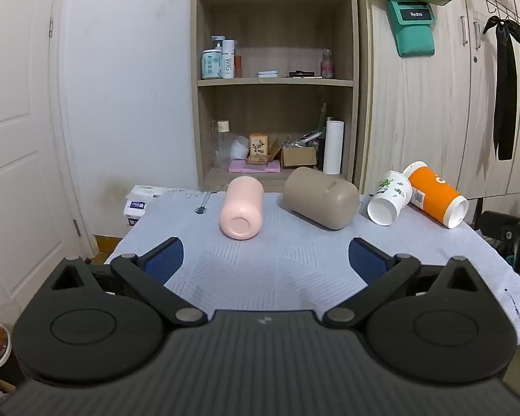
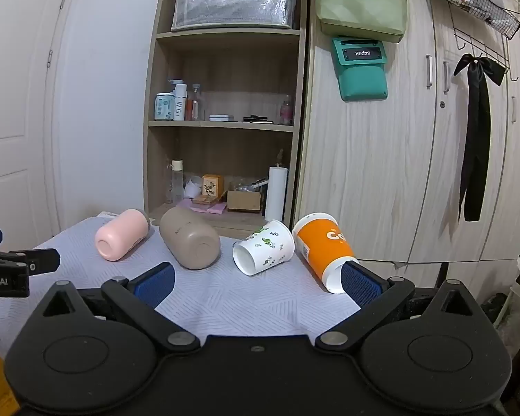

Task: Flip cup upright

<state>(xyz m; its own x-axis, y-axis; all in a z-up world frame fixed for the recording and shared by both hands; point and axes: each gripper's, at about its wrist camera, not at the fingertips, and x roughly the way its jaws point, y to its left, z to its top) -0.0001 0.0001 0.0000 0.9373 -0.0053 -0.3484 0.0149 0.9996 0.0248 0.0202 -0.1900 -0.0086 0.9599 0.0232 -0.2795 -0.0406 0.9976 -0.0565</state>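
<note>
Several cups lie on their sides on the pale patterned tablecloth [image 1: 277,277]. A pink cup [image 1: 241,208] lies with its base toward me, also in the right wrist view [image 2: 121,239]. A taupe cup [image 1: 320,197] [image 2: 190,237] lies beside it. A white leaf-print paper cup [image 1: 388,197] [image 2: 263,251] and an orange paper cup [image 1: 436,197] [image 2: 324,249] lie at the right, mouths toward me. My left gripper [image 1: 267,260] is open and empty, short of the pink cup. My right gripper [image 2: 256,284] is open and empty, in front of the white cup; its right finger [image 2: 360,284] is next to the orange cup's rim.
A wooden shelf unit [image 1: 274,83] with bottles and boxes stands behind the table. Wardrobe doors [image 1: 416,121] with a teal pouch [image 1: 414,27] are at the right. A white door [image 1: 17,138] is at the left. The left gripper's body [image 2: 14,267] shows at the left edge of the right wrist view.
</note>
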